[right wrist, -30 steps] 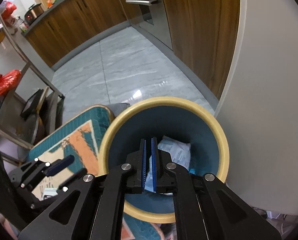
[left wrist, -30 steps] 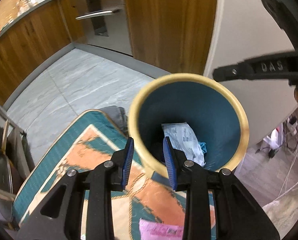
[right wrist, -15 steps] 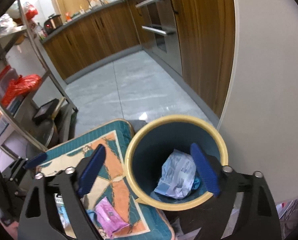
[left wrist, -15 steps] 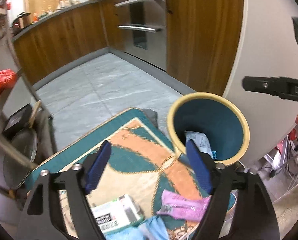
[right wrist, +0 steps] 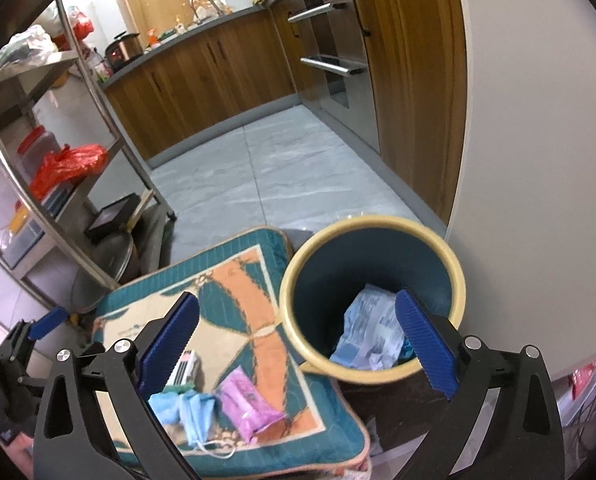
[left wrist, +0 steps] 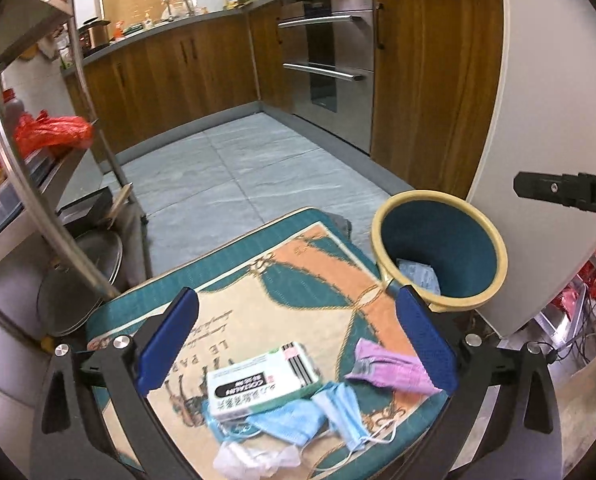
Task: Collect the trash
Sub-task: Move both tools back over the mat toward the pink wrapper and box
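Left wrist view gave me the left hand-held gripper (left wrist: 296, 346) with its jaws opening wide and nothing between the blue pads. Below it lay a patterned cushion (left wrist: 258, 280) carrying the loose trash: one white and green box (left wrist: 262, 380), two blue face masks (left wrist: 318, 412), one pink packet (left wrist: 390, 368) and one clear crumpled wrapper (left wrist: 254, 460) at about 6 o'clock. At 2 o'clock from the box stood one yellow-rimmed bin (left wrist: 438, 252), touching the cushion's corner, with a crumpled printed wrapper (left wrist: 418, 274) at its bottom. A white wall panel (left wrist: 538, 160) rose just behind the bin, and a steel rack (left wrist: 38, 200) with a red bag (left wrist: 50, 132) crowded the 9 o'clock side.

From the right wrist I saw the right hand-held gripper (right wrist: 298, 344), its jaws also opening, empty, above the bin (right wrist: 372, 300); the printed wrapper (right wrist: 372, 332) lay inside, well below the pads. The pink packet (right wrist: 246, 408) and masks (right wrist: 190, 412) lay on the cushion (right wrist: 226, 280) at 7 o'clock from the bin, and the box (right wrist: 184, 368) was half hidden behind my left finger. I counted two oven handles (right wrist: 326, 36) on the far wooden cabinets (right wrist: 218, 72).
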`<state>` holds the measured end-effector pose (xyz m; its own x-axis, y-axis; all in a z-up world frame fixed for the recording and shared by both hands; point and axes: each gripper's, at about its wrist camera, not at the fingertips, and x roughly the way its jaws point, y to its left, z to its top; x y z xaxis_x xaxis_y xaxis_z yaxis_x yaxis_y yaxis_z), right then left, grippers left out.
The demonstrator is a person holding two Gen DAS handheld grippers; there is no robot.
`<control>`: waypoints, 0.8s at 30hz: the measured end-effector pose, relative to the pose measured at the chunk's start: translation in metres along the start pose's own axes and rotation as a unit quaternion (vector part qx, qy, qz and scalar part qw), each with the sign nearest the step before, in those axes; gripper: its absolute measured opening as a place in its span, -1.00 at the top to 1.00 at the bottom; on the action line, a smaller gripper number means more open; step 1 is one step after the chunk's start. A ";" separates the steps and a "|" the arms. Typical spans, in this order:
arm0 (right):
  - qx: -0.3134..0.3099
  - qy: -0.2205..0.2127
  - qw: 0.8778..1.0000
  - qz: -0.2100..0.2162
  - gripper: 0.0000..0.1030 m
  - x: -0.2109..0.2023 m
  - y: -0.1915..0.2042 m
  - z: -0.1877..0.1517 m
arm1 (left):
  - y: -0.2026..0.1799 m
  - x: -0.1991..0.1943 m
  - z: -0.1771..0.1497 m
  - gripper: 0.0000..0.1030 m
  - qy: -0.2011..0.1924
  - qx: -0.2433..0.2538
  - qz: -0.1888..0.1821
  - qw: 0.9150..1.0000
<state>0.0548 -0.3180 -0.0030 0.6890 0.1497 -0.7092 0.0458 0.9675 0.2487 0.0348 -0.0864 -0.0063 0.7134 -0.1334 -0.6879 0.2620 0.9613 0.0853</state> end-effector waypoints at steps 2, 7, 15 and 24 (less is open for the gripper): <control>-0.002 0.005 1.000 0.000 -0.90 0.001 0.004 -0.004 | 0.006 -0.004 -0.005 -0.89 0.001 -0.001 0.007 1.000; -0.003 0.024 1.000 0.007 -0.90 0.009 0.018 -0.012 | 0.017 -0.006 -0.016 -0.89 0.012 -0.007 0.019 1.000; -0.032 0.049 0.998 0.014 -0.90 0.022 0.047 -0.023 | 0.039 0.000 -0.031 -0.89 0.036 -0.010 0.047 0.998; -0.070 0.104 0.992 0.003 -0.90 0.053 0.073 -0.044 | 0.068 0.009 -0.050 -0.89 0.068 -0.025 0.065 0.995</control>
<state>0.0631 -0.2303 -0.0513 0.5233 0.1802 -0.8329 -0.0696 0.9832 0.1690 0.0267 -0.0102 -0.0423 0.6436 0.0227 -0.7650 0.1388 0.9795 0.1459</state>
